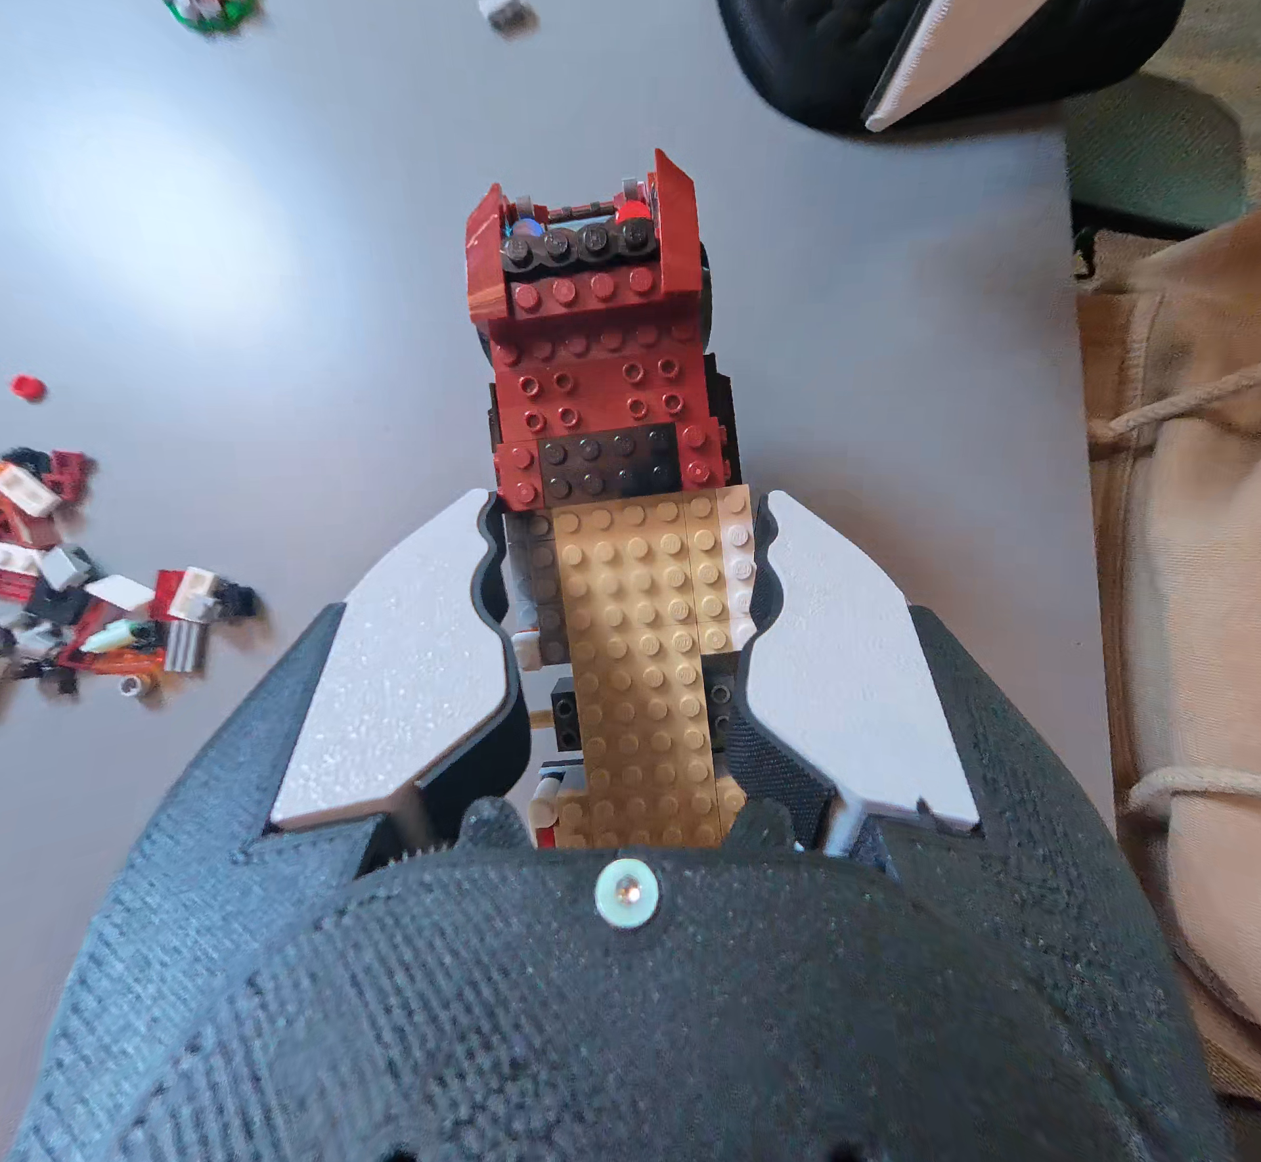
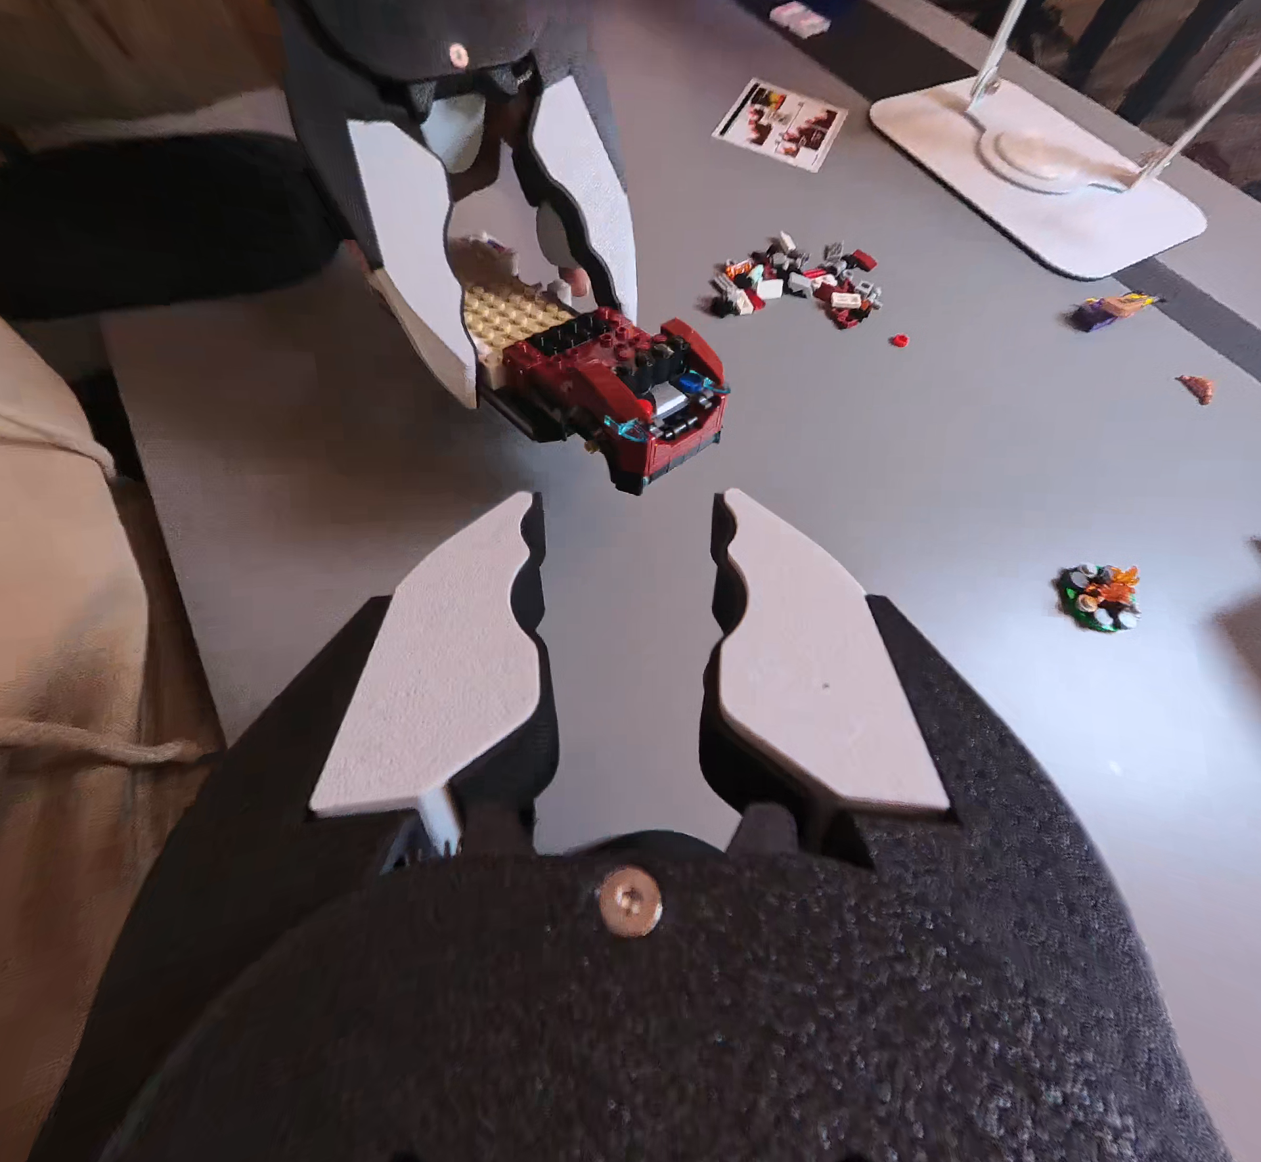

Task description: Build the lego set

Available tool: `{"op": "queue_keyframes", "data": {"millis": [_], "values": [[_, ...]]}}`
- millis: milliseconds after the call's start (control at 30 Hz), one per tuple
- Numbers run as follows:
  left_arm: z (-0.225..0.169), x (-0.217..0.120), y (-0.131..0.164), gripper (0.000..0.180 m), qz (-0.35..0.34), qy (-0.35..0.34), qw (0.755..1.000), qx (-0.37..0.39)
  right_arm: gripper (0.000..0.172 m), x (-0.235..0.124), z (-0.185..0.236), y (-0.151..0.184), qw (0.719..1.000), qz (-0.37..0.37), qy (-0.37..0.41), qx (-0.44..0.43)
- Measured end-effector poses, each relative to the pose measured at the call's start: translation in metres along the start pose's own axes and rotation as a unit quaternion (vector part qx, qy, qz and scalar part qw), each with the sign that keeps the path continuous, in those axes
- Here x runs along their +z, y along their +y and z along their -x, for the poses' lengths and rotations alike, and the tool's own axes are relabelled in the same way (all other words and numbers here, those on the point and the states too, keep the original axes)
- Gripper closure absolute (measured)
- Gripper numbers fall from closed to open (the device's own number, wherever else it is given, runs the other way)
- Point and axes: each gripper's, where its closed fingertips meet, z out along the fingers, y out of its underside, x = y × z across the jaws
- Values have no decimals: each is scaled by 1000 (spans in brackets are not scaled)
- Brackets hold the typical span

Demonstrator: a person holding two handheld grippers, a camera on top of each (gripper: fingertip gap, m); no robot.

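My left gripper (image 1: 624, 508) is shut on a brick-built car (image 1: 600, 392) with a dark red front and a tan studded floor; both pads press its sides and it hangs above the grey table (image 1: 239, 208). The same car shows in the right wrist view (image 2: 614, 392), held by the left gripper (image 2: 546, 337). My right gripper (image 2: 626, 505) is open and empty, just in front of and below the car's nose. It also shows in the left wrist view (image 1: 873, 3) at the top right.
A pile of loose bricks (image 2: 795, 286) (image 1: 82, 597) lies on the table, with a single red stud (image 2: 901, 339) beside it. A small green and orange build (image 2: 1100, 597) sits to the right. An instruction sheet (image 2: 781, 122) and a white stand base (image 2: 1037, 174) lie farther back. A person's beige clothing (image 1: 1187, 515) borders the table edge. My right fingertips sit around 10 centimeters from my left ones. My left tips are roughly 15 centimeters from the single red stud (image 2: 901, 339).
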Motion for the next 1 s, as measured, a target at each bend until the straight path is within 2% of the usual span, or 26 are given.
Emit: {"op": "queue_keyframes", "data": {"millis": [233, 467, 700, 800, 1000], "values": [[7, 23, 11, 110, 52, -4, 998, -32, 142, 27, -4, 16, 998, 36, -28, -38], [10, 35, 13, 109, 72, -16, 997, -19, 145, 46, -16, 28, 996, 69, -26, -58], [14, 38, 11, 108, 69, -30, 997, -9, 152, 53, -18, 33, 994, 83, -32, -65], [16, 37, 11, 99, 63, -39, 997, -5, 154, 53, -18, 33, 994, 83, -33, -63], [16, 16, 14, 99, 44, -69, 997, 3, 154, 48, -15, 32, 993, 75, -46, -79]]}}
